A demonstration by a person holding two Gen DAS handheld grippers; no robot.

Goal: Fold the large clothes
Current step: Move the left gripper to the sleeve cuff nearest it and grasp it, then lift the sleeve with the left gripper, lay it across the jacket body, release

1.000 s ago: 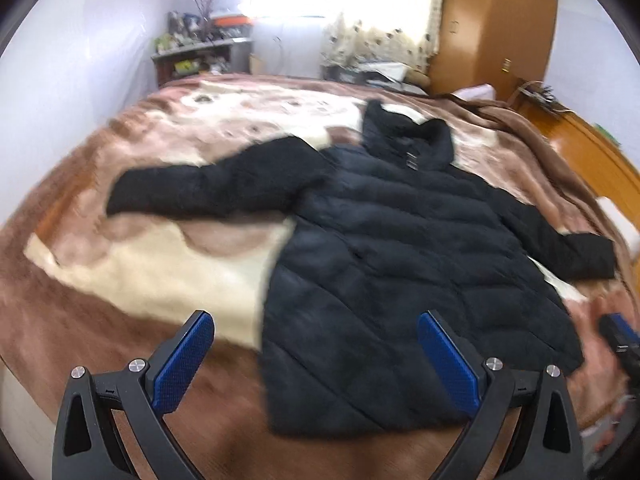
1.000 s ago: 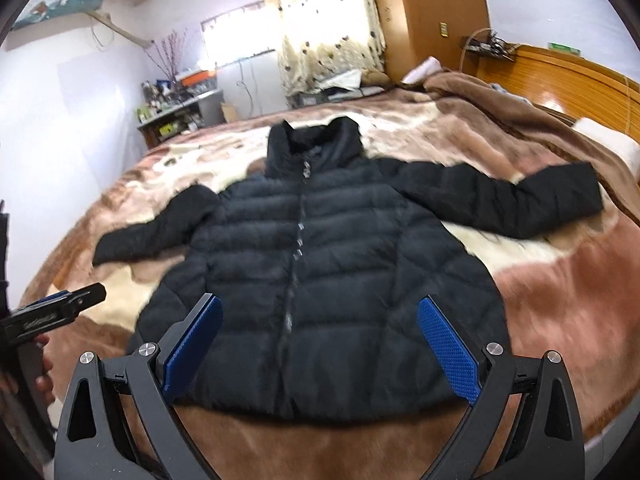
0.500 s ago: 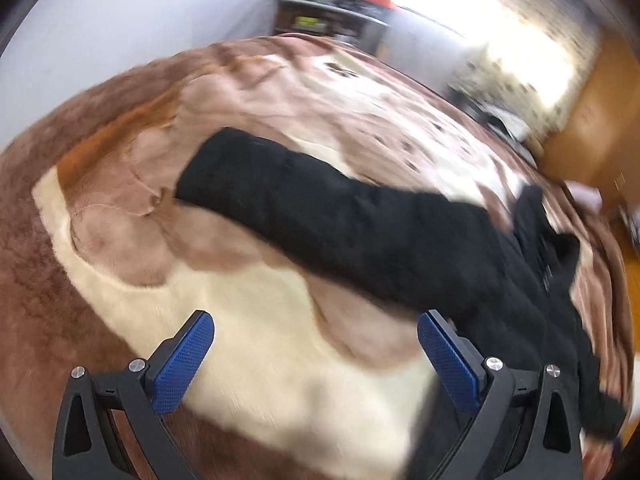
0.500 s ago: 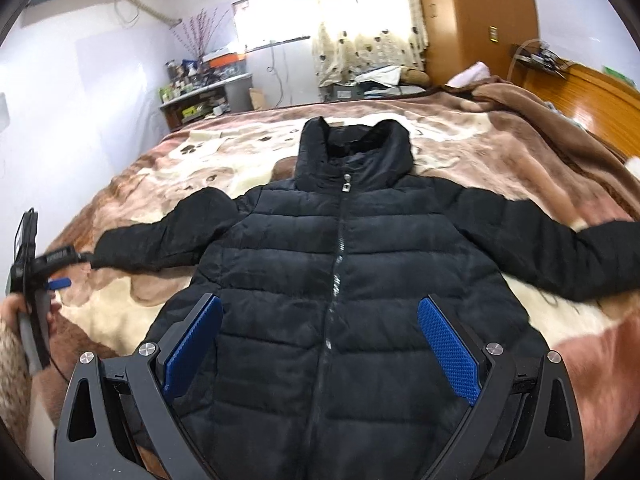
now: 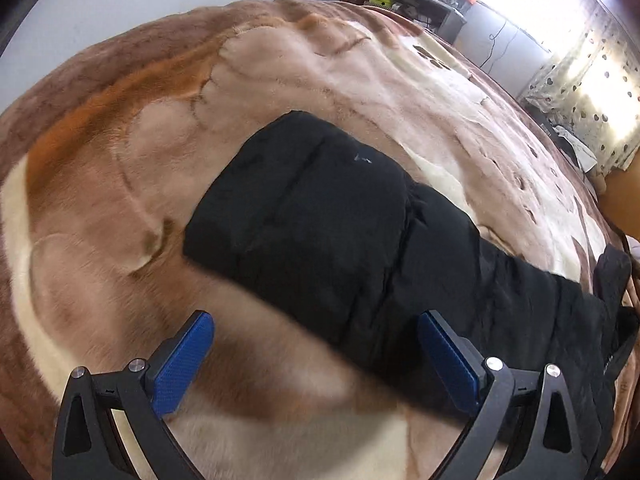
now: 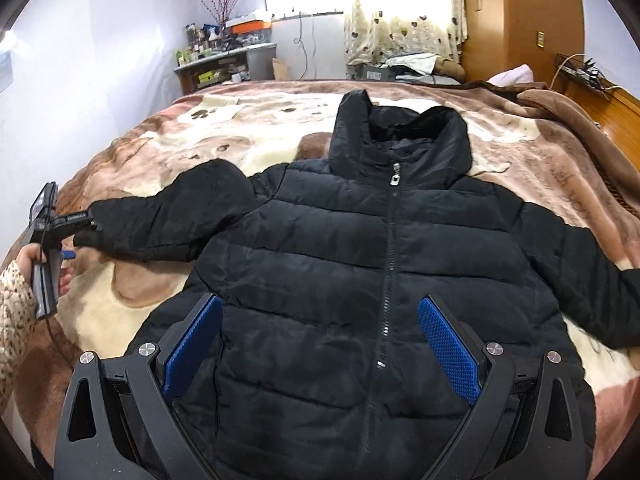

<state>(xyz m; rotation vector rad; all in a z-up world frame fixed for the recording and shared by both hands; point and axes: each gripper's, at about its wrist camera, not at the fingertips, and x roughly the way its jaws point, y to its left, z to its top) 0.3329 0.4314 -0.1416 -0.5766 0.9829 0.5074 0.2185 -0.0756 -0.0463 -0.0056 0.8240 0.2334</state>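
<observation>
Here, a black puffer jacket [image 6: 360, 288] lies face up and zipped on a brown and cream plush blanket [image 6: 256, 128] that covers the bed, its collar [image 6: 400, 132] towards the window and its hem towards the right wrist camera. Both sleeves are spread out to the sides.

The left gripper [image 5: 316, 344] hangs low over the end of the jacket's outstretched sleeve [image 5: 304, 216], with its jaws wide apart and nothing between them. Its right blue pad [image 5: 448, 364] sits over the dark sleeve fabric, while its left blue pad [image 5: 184, 356] sits over bare blanket (whether either one touches the surface below cannot be told). In the right wrist view the same gripper shows at the far left, just at the cuff of that sleeve [image 6: 160, 220], held by a hand [image 6: 44, 268] in a patterned knit cuff.

The right gripper [image 6: 320, 340] hovers over the lower front of the jacket, jaws also spread wide and empty, one pad on either side of the zip [image 6: 390, 264].

Beyond the bed stand a cluttered shelf unit [image 6: 224, 64], a heart-print curtain [image 6: 404, 12] lit by the window, and a wooden wardrobe [image 6: 520, 16]. A crumpled brown blanket [image 6: 560, 116] lies along the bed's right edge.
</observation>
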